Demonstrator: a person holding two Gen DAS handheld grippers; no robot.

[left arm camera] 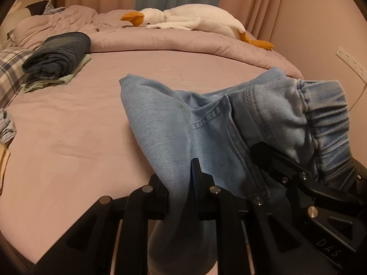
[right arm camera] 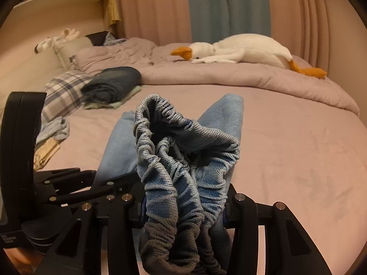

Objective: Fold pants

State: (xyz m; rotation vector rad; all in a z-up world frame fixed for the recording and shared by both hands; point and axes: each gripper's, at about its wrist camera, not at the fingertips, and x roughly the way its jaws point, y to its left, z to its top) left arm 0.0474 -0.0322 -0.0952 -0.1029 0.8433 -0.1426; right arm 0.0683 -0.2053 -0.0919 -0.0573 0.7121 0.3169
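Denim fills both tools: the left tool (left arm camera: 183, 197) is clamped on a fold of the light blue pants (left arm camera: 174, 123), and the right tool (right arm camera: 183, 208) pinches their bunched elastic waistband (right arm camera: 183, 160). The pants hang bunched between them, above the pink bed (left arm camera: 68, 137). At ten o'clock lies a stack of folded clothes (left arm camera: 59, 55); at twelve, a plush goose (left arm camera: 195, 18).
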